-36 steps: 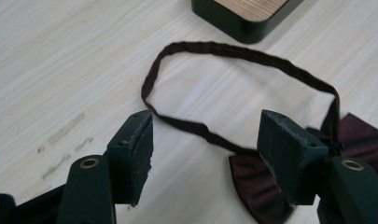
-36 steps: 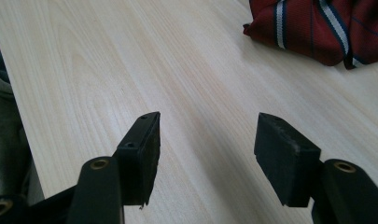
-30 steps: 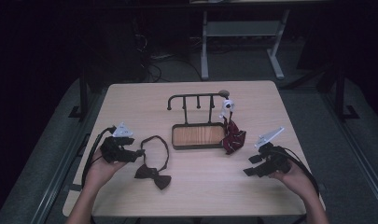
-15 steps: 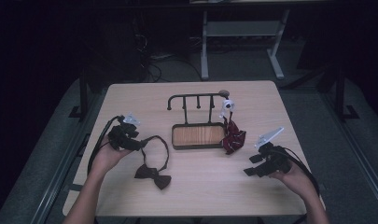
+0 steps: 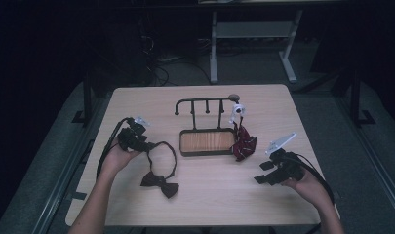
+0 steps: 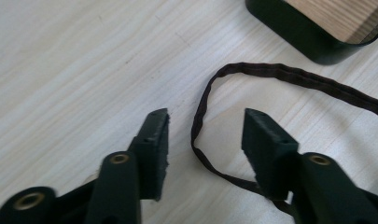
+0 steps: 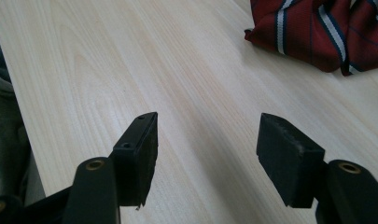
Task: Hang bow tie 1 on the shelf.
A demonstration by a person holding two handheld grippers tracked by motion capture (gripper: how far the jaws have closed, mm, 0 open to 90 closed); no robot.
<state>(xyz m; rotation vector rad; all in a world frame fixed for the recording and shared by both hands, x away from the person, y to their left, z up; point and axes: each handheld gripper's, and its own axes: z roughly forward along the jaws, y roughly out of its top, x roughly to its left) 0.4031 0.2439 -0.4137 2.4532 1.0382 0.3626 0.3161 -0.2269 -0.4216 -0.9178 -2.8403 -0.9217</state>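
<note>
Dark brown cloth makes up the bow tie [image 5: 159, 183], which lies flat on the pale wooden surface [image 5: 205, 200], near the front on the left side. It has a small knotted bow with two soft wings, and a thin neck strap [image 6: 203, 109] that runs up from the bow in a big loop. The strap is narrow and flat, with a seam along it.

At the top of that loop sits the left tool [image 5: 148, 146], held in the person's left hand [image 5: 118, 157]. In the left gripper view [image 6: 203, 128], a bend of the strap lies between the two black jaws. The jaws have just been closing, but they stand apart from the strap on both sides and do not press it.

Just beside the loop, a dark metal rack with a wooden tray base [image 5: 207, 141] stands in the middle. A red striped tie [image 5: 244, 146] hangs at its right end.

Well apart, the right tool [image 5: 262, 172] rests low near the front right, its jaws wide with nothing in them [image 7: 207, 135].
</note>
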